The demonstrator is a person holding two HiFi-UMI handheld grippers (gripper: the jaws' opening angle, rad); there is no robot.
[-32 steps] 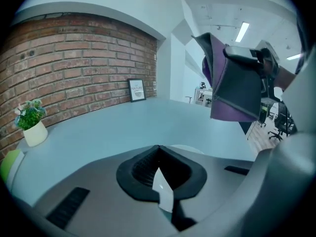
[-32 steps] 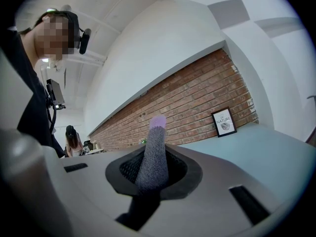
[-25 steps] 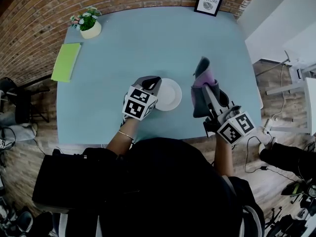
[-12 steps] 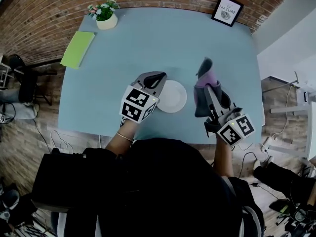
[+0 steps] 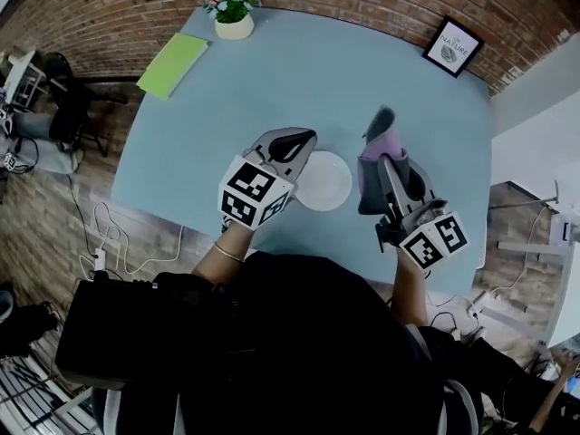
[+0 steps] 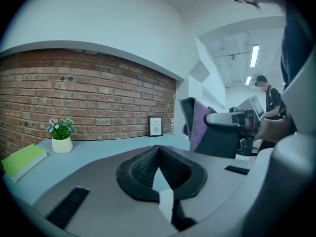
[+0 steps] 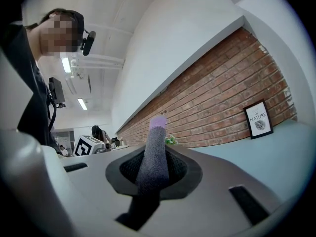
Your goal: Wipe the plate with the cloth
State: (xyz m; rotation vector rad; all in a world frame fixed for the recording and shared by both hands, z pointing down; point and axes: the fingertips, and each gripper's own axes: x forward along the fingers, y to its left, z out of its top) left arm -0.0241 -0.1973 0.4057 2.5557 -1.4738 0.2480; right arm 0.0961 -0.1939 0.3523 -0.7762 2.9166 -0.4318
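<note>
Plate (image 5: 326, 181) lies flat and face up on the pale blue table (image 5: 272, 80), just right of the left gripper (image 5: 295, 140) and partly under its body. That gripper's jaws are closed tip to tip. In its own view (image 6: 158, 152) nothing is pinched at the pads. A pale sliver shows in the slot behind them, and I cannot tell what it is. My guess is that the gripper sits there to steady the plate's rim during the wipe.

The plate is round, so it has no long axis; its open face points up, which suits a wipe from above. It lies between the two tools, nearer the left one.

To its right, the right gripper (image 5: 381, 165) is clamped on the grey-and-purple cloth (image 5: 377, 141), apart from the plate. The right gripper view shows the cloth (image 7: 155, 132) squeezed between the pads, edge-on. Its long axis is upright, with the purple end on top, and the jaws cross it partway along. That grip probably leaves a loose lower flap free to drag over the plate.
</note>
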